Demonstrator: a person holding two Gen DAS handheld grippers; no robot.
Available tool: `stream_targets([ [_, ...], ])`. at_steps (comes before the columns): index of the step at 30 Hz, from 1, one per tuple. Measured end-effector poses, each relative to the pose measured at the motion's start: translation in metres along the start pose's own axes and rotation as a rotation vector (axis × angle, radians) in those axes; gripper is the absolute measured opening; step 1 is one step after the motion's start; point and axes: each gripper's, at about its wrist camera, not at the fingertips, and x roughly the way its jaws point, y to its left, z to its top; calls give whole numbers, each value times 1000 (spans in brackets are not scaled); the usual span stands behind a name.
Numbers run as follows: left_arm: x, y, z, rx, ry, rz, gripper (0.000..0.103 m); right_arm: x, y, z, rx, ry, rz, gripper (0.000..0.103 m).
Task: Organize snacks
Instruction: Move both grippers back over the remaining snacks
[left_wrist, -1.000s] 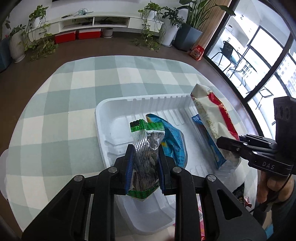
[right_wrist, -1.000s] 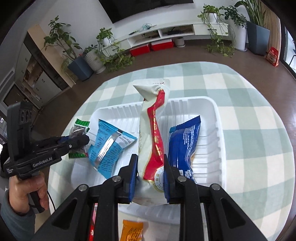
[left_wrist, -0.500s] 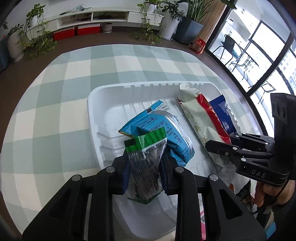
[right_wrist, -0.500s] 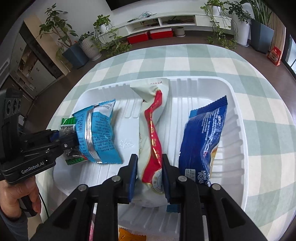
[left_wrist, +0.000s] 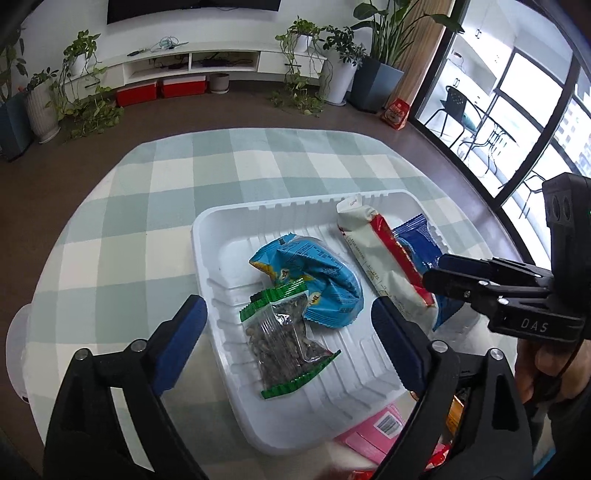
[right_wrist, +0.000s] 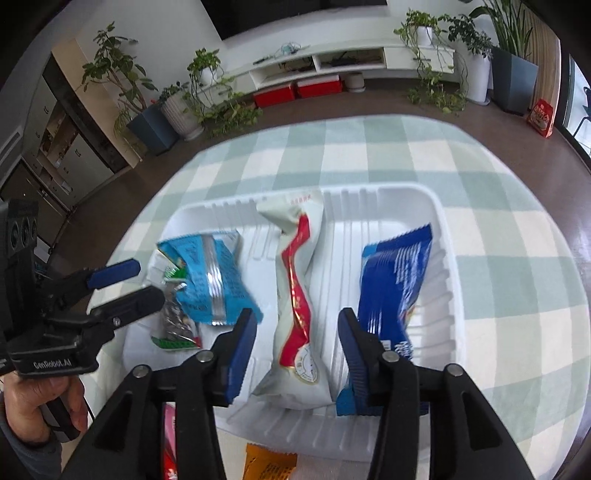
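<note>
A white tray (left_wrist: 199, 236) sits on the checked cloth. My left gripper (left_wrist: 286, 310) is over its near left part, jaws opening wide. Below them a clear green-edged seed packet (left_wrist: 288, 339) lies loose, its top against a light blue packet (left_wrist: 314, 273). My right gripper (right_wrist: 297, 321) hovers at the tray's (right_wrist: 447, 236) near side, jaws opening. Between its pads, untouched, lies a white-and-red packet (right_wrist: 299, 295). A dark blue packet (right_wrist: 395, 273) rests to its right. The left gripper (right_wrist: 146, 282) shows at the tray's left, above the seed packet (right_wrist: 173, 321).
Outside the tray's near rim lie a pink packet (left_wrist: 373, 432), an orange packet (right_wrist: 269, 461) and a red one (right_wrist: 170, 443). A person's hand (right_wrist: 33, 398) grips the left tool. The checked cloth (left_wrist: 147, 221) spreads left and beyond the tray. Potted plants line the far floor.
Both grippers went from shut to open. The seed packet dropped into the tray beside the light blue packet. The white-and-red packet was let go and lies flat.
</note>
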Motion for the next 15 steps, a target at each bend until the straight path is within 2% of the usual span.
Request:
stream_targets([
  [2, -14, -2, -2, 0, -28, 3, 100, -18, -1, 4, 16, -34, 20, 61],
  [4, -25, -3, -6, -3, -38, 5, 101, -34, 0, 6, 23, -67, 41, 67],
  [8, -57, -6, -23, -2, -91, -13, 103, -77, 0, -2, 36, -131, 93, 70],
  [11, -83, -11, -47, 19, -138, -13, 103, -114, -2, -26, 45, -183, 129, 80],
  [15, -110, -28, -99, 86, -157, 9, 103, -154, -8, -78, 39, -242, 133, 87],
])
